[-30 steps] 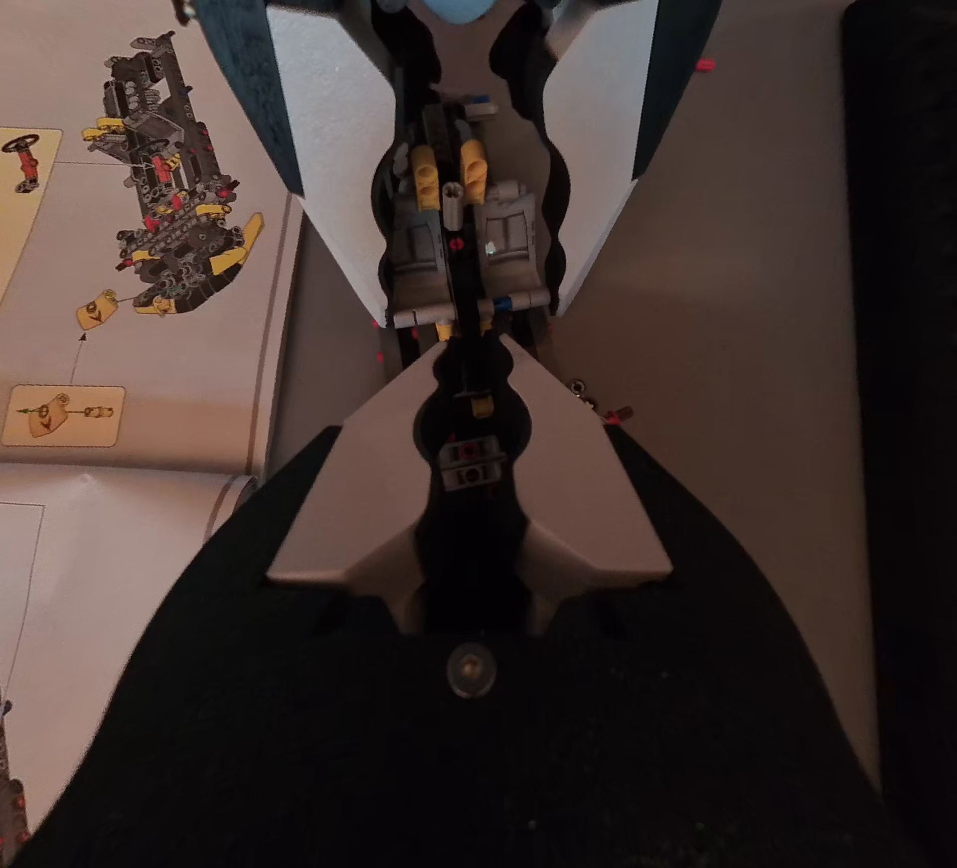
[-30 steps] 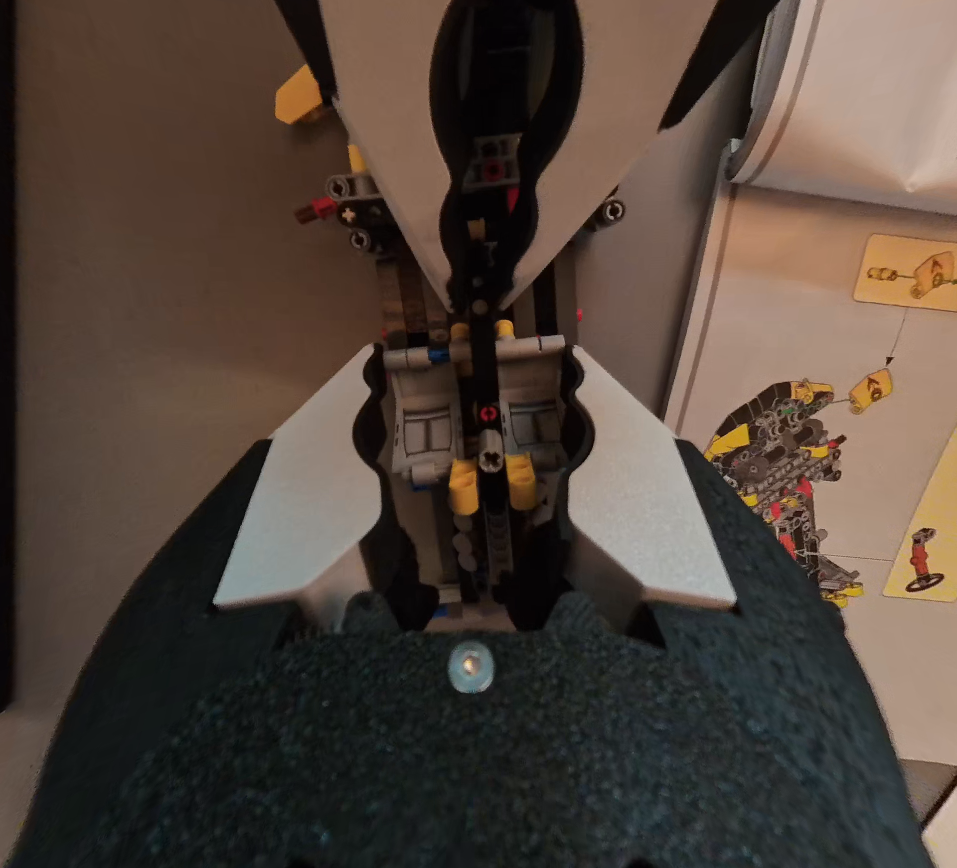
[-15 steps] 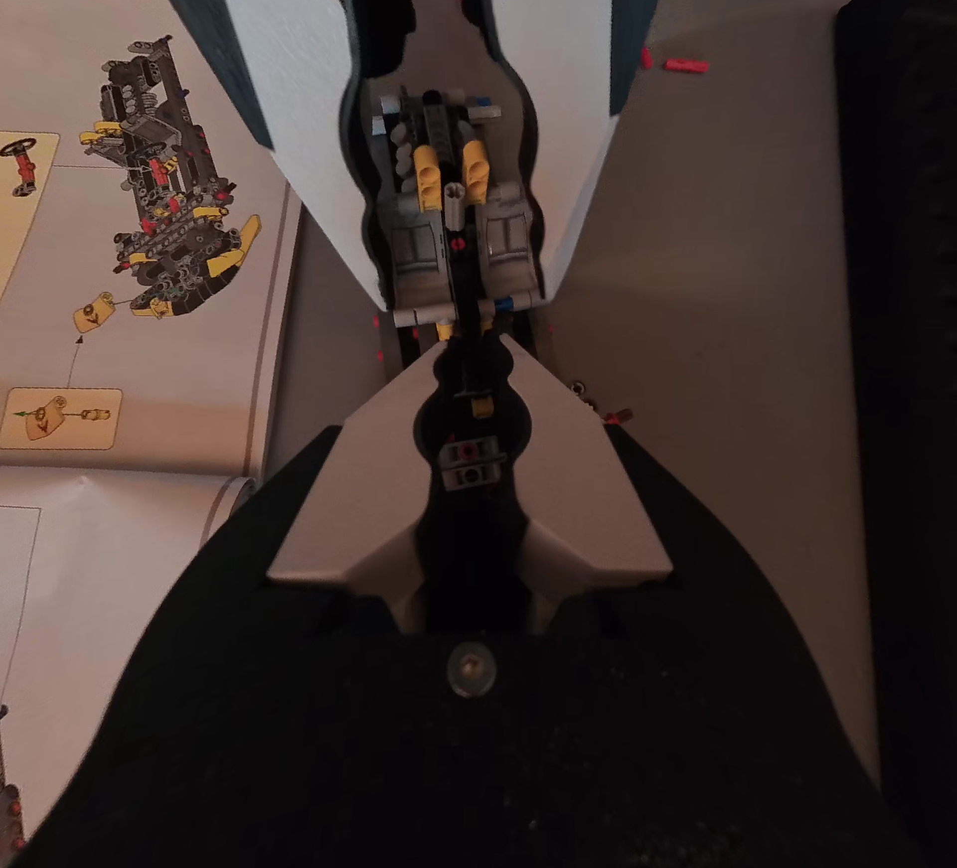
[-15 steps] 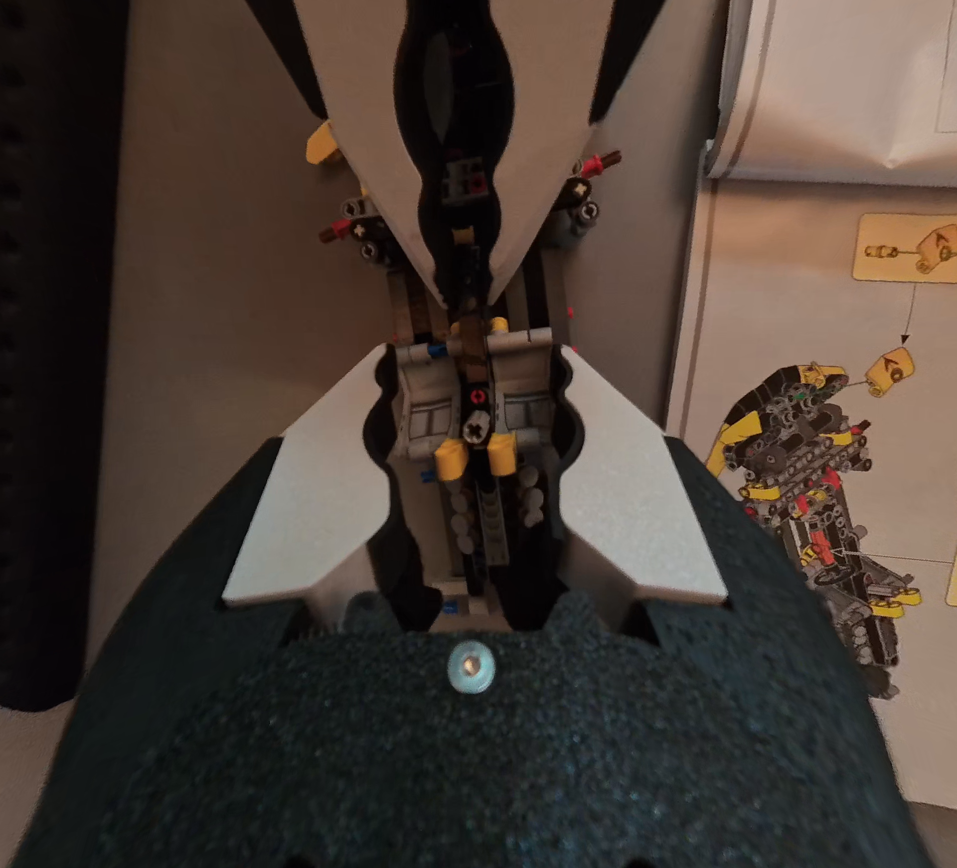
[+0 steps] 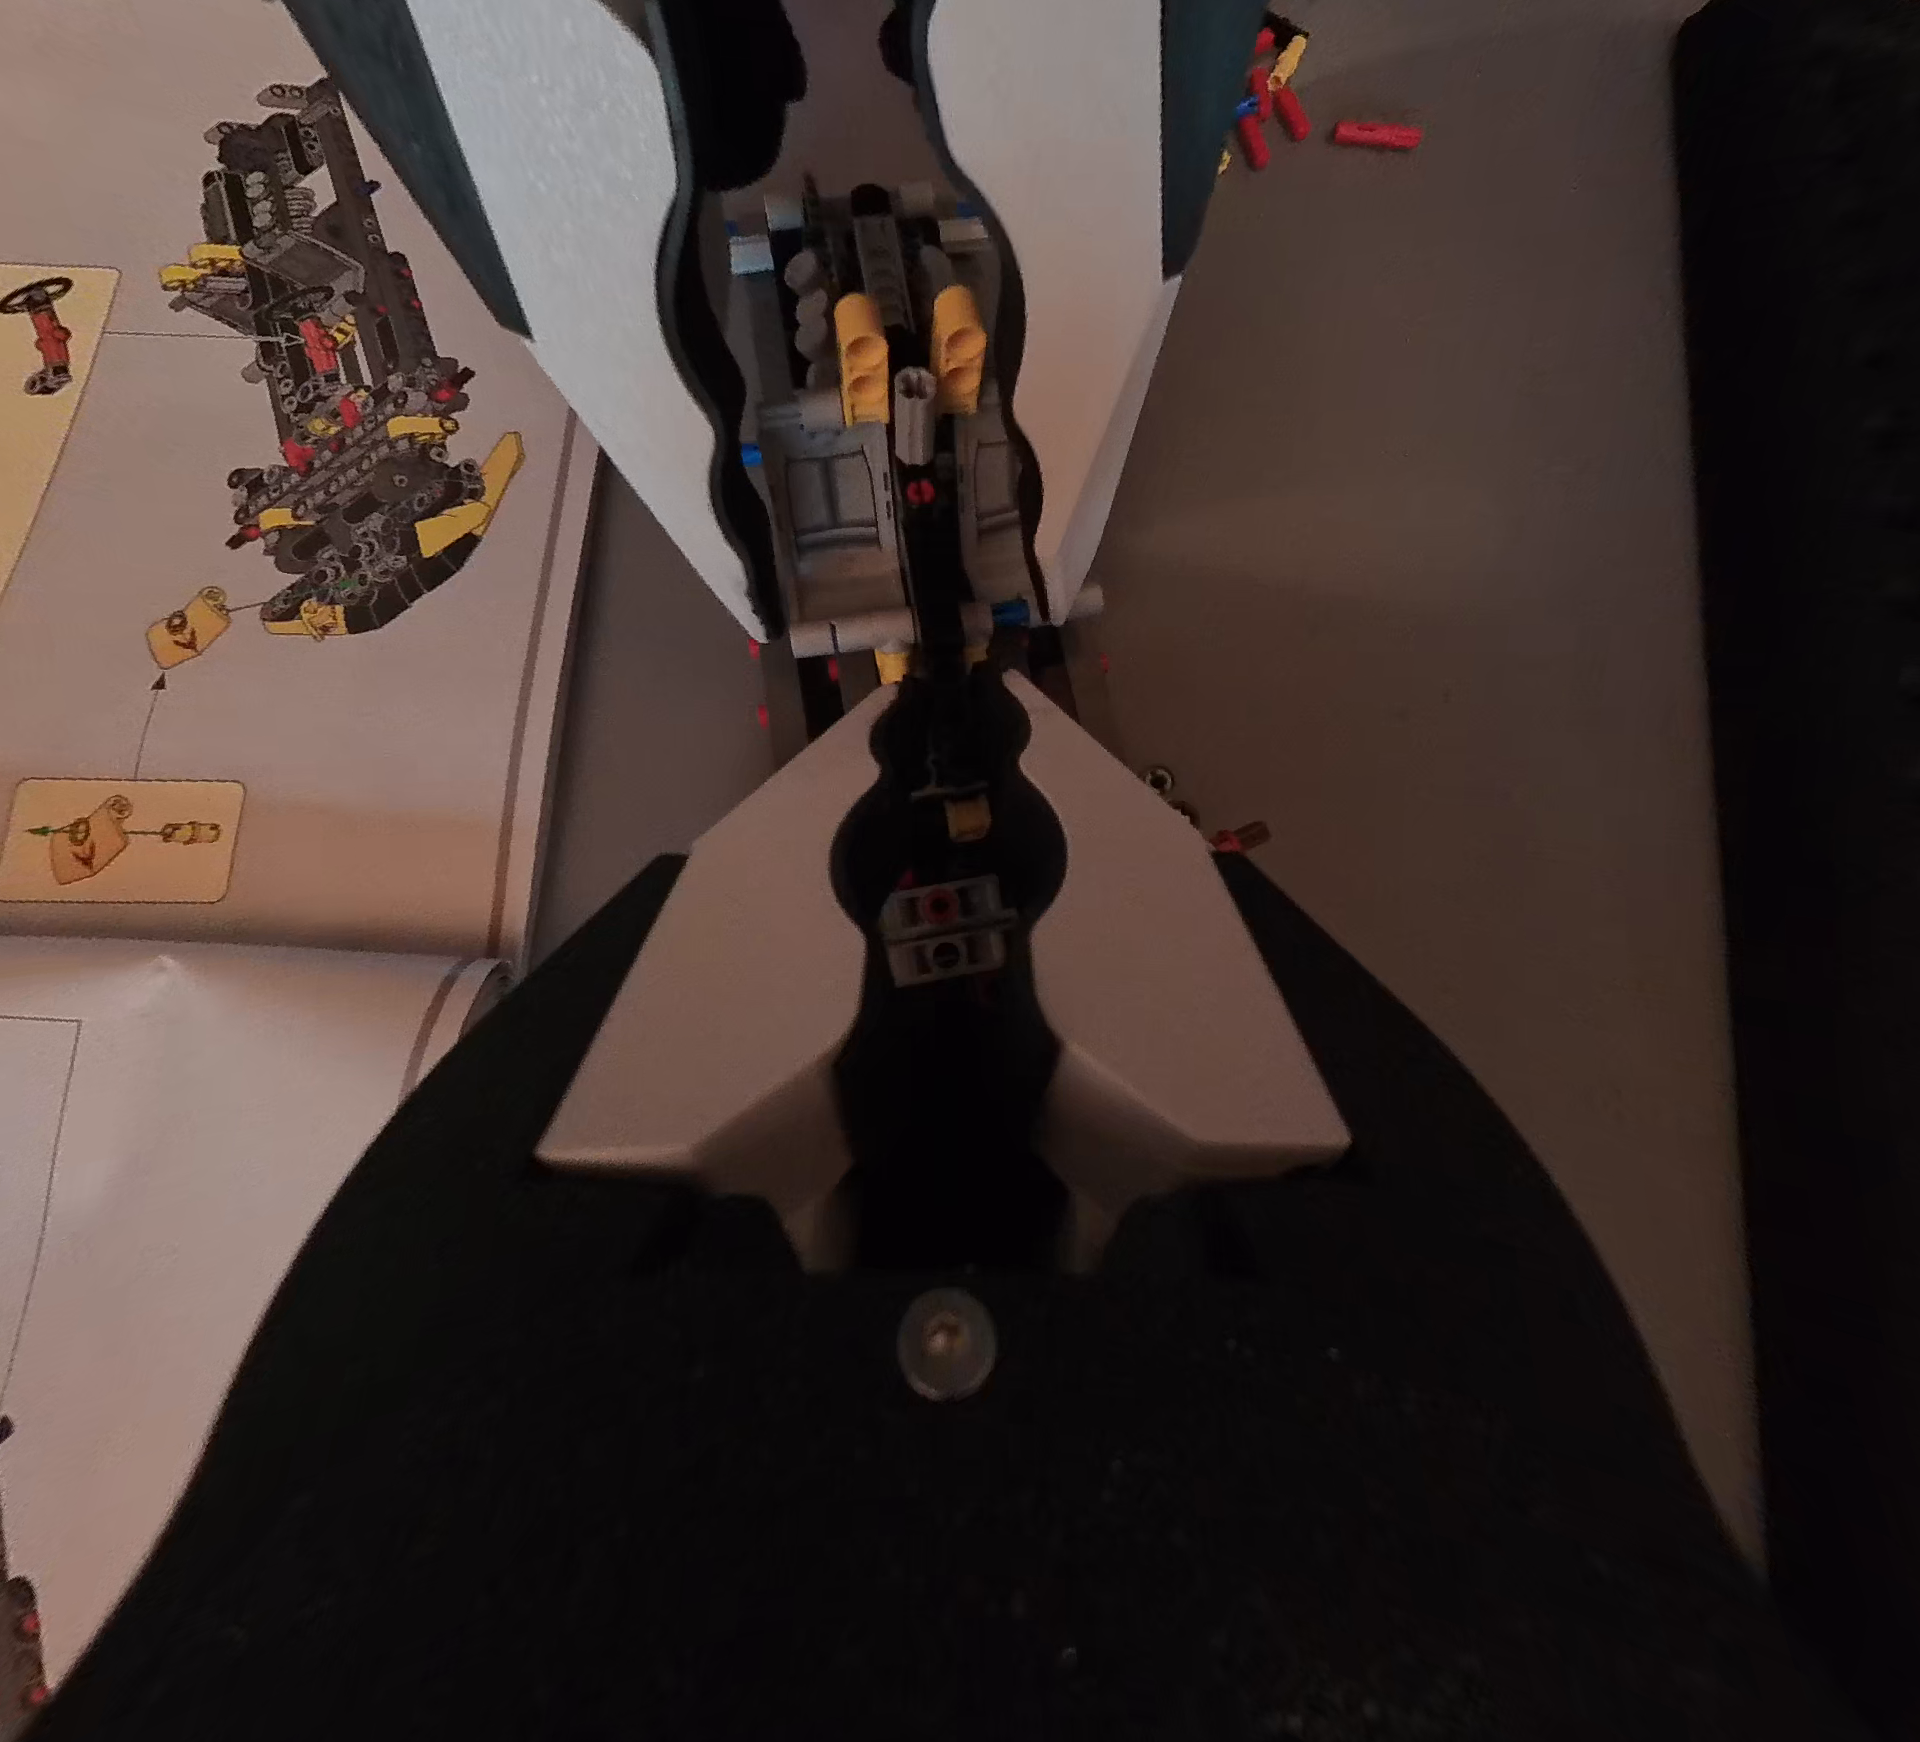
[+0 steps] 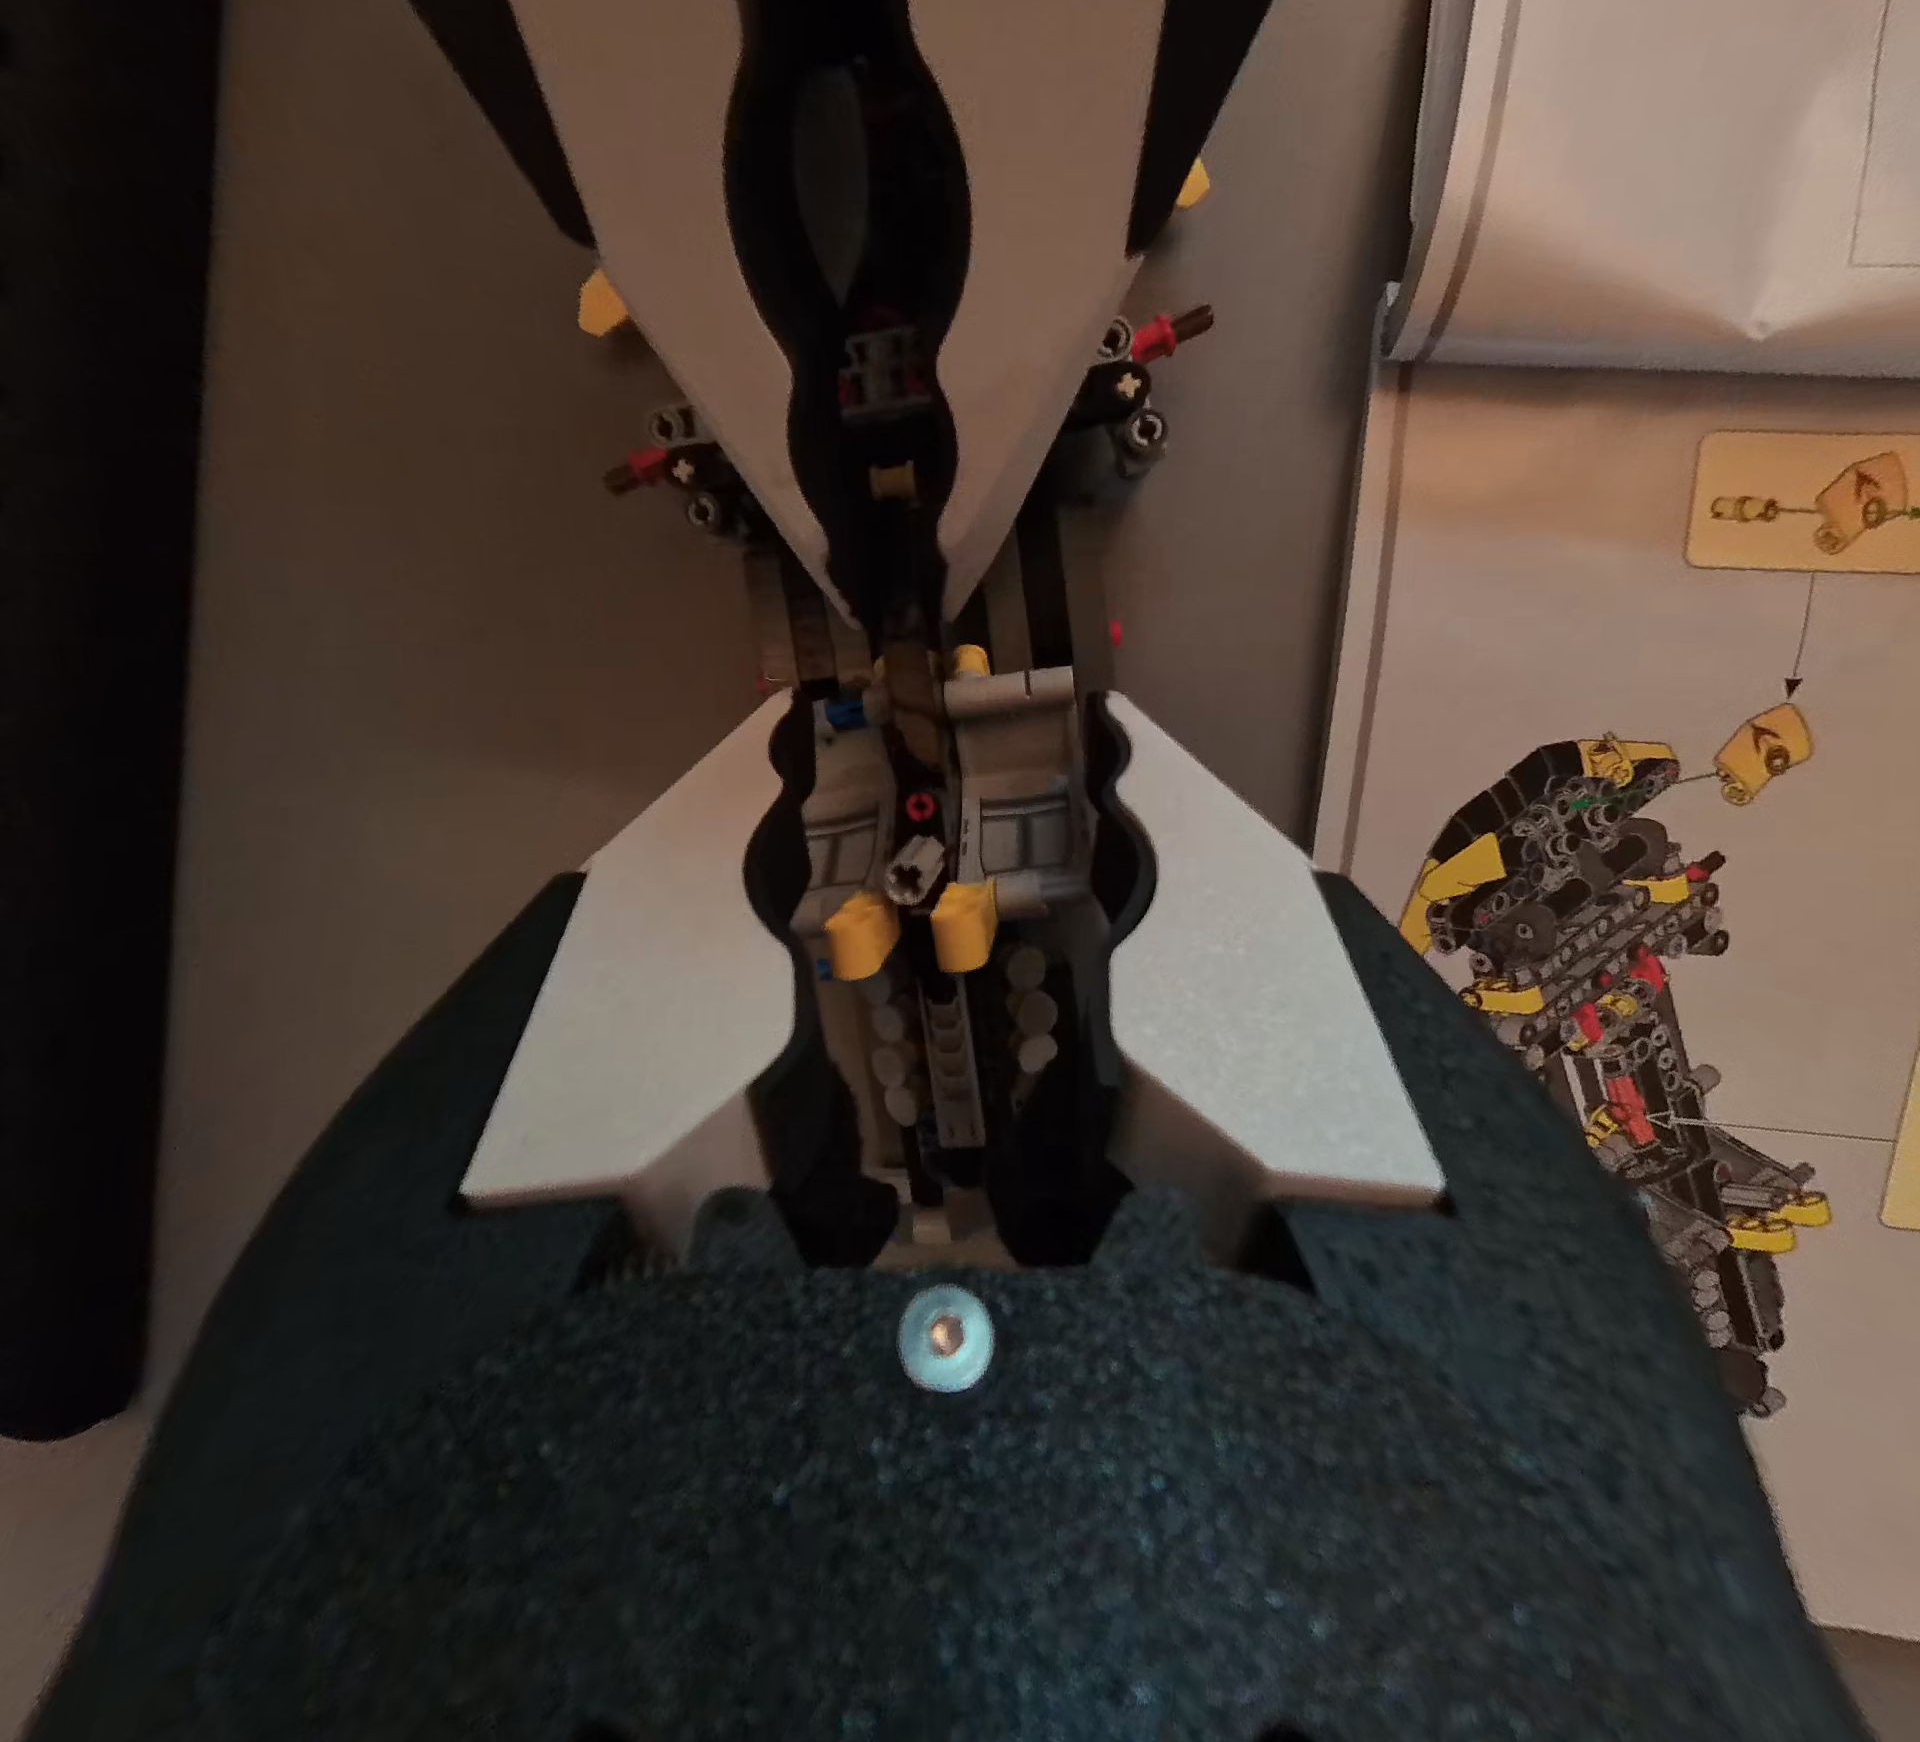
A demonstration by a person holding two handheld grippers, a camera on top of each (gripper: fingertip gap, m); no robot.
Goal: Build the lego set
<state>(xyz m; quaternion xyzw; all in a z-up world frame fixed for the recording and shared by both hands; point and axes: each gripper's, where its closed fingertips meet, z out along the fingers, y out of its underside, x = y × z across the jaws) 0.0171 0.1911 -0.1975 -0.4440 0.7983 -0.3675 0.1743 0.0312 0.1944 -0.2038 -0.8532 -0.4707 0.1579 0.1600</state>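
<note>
Fingers first, left wrist view: left gripper (image 5: 940,705) is pinched nearly closed on the black centre spine of the lego model (image 5: 883,466), tips meeting round it. Model's long axis runs straight ahead from these fingers, in line w/ them, and lies low over the table (image 5: 1403,653). Beyond the tips sit the grey seats and two yellow connectors (image 5: 862,342). Right gripper (image 5: 904,591) comes in from the far end, facing this one, its white fingers (image 5: 582,238) spread either side of the model; whether they touch it can't be told. Instruction book (image 5: 260,549) is to the left of the fingers; loose red pins (image 5: 1371,132) far right.

Right wrist view: right gripper (image 6: 940,705) is partly open, fingers (image 6: 665,986) straddling the model (image 6: 914,913) w/ dark gaps at the sides, so no firm grip shown; can't tell contact. Same axis, dead ahead. Left gripper (image 6: 894,612) opposite, tips closed on the spine. Book (image 6: 1610,965) lies right of the fingers.

Judgement: left has the hold; right is the free one, already lined up along the axis, so it's better placed to close or press.
</note>
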